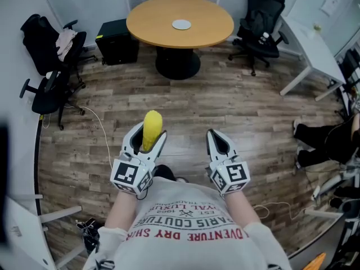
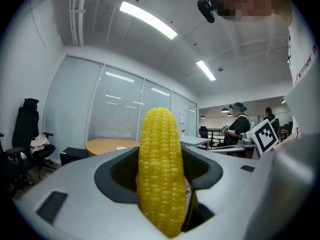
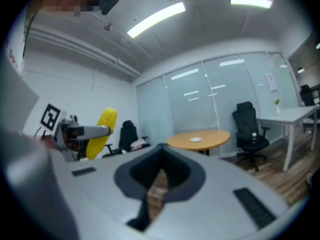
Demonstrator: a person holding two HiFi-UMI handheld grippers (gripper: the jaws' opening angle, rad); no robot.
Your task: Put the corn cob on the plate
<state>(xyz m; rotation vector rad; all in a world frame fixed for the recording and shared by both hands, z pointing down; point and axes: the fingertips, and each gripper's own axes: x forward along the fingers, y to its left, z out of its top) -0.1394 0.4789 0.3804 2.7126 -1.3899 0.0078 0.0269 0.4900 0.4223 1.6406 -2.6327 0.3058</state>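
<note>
- L gripper (image 1: pixel 149 130): jaws wide but clamped on the corn cob (image 1: pixel 152 125). Cob stands upright between them, its tip poking above the jaws, held in the air in front of me over the wood floor (image 1: pixel 236 106).
- R gripper (image 1: pixel 210 133): jaws closed to a thin slit, nothing between them, only floor showing through. It sits beside the L one, a bit apart.
- Step in hand, as I judge it: carry phase. Cob is picked up but not yet delivered. The plate (image 1: pixel 181 24) lies well apart from me on the round table (image 1: pixel 152 16) across the room.
- Next move calls for: walking fwd to the table w/ the cob kept steady, then bringing the L gripper over the plate, lowering it and prob. tilting the cob flat before letting go, so it doesn't roll off. R gripper has no job here; keep it clear.
- Counts, L to R: 2 office chairs at the left, 1 black box on the floor by the table, 1 round table, 1 plate, 1 cob, 2 grippers, 1 chair right of the table, 1 white desk (image 1: pixel 315 49).
</note>
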